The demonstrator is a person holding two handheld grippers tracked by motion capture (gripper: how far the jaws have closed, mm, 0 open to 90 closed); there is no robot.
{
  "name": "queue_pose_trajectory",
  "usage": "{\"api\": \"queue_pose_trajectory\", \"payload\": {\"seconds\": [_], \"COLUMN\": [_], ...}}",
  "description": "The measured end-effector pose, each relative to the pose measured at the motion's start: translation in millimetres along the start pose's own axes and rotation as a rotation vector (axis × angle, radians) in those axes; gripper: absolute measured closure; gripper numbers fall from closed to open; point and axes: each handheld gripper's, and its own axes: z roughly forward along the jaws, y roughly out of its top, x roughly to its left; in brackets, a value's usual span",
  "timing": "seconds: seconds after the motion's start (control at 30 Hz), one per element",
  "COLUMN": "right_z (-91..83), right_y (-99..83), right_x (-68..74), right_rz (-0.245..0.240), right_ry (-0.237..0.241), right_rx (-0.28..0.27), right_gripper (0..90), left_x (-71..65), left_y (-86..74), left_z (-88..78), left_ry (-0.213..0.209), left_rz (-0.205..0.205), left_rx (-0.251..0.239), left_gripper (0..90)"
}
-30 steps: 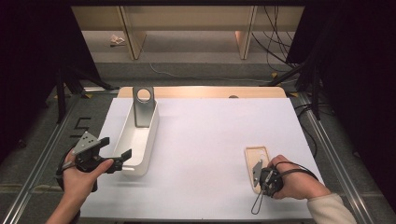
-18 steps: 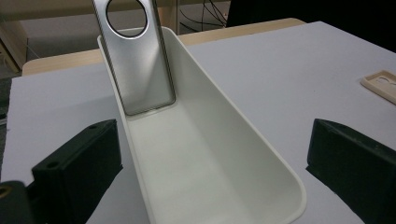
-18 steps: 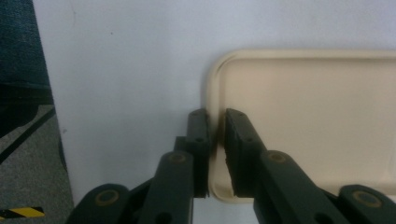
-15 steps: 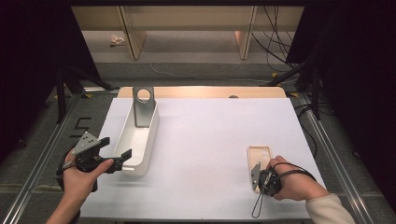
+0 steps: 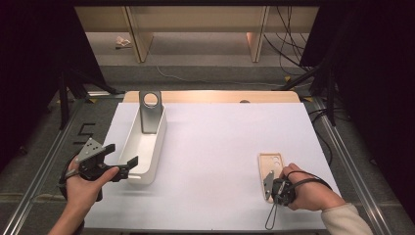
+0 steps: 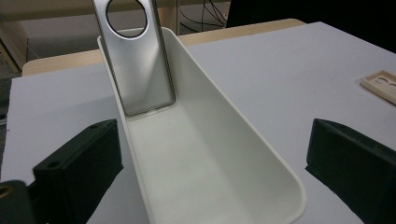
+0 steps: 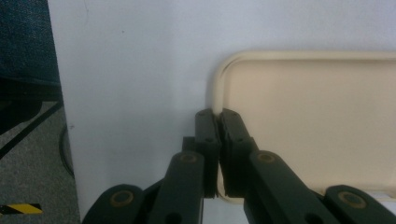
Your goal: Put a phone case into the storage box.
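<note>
Phone case (image 5: 269, 169) lay flat near the table's (image 5: 215, 147) right edge, its rim just pinched by the closing right gripper (image 7: 217, 116), presumably for lifting; left gripper (image 5: 122, 155) gaped wide astride the white bin (image 6: 210, 154).

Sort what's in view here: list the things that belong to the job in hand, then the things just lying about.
In the job:
- phone case, its edge pinched by the right gripper, whose fingers have just been closing on it
- white bin, with the left gripper open at its near end
- metal stand leaning in the bin

Lying about:
- crumpled scrap on the floor
- floor cables
</note>
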Motion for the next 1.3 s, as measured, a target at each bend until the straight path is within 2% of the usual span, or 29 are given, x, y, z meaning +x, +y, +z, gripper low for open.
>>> {"api": "queue_pose_trajectory", "payload": {"seconds": [0.17,0.37,0.8,1.3], "right_z": [-1.6,-7.2,-17.3,-22.0], "right_y": [0.3,0.0,3.4,12.1], "right_x": [-0.4,-0.7,-2.3,-3.2], "right_rz": [-0.005,-0.003,-0.005,-0.016], "right_ry": [0.0,-0.026,-0.08,-0.142], "right_rx": [-0.007,-0.038,-0.164,-0.264], "right_gripper": [88.0,88.2,88.2,88.2], "left_x": [0.1,-0.2,-0.2,-0.4], "left_y": [0.1,0.2,0.5,1.8], "left_z": [-0.1,-0.1,-0.4,-1.2], "left_ry": [0.0,0.0,0.0,0.001], "left_rz": [0.0,0.0,-0.003,-0.001], "left_rx": [-0.001,-0.001,-0.005,-0.009], "left_gripper": [2.8,3.0,3.2,3.9]}}
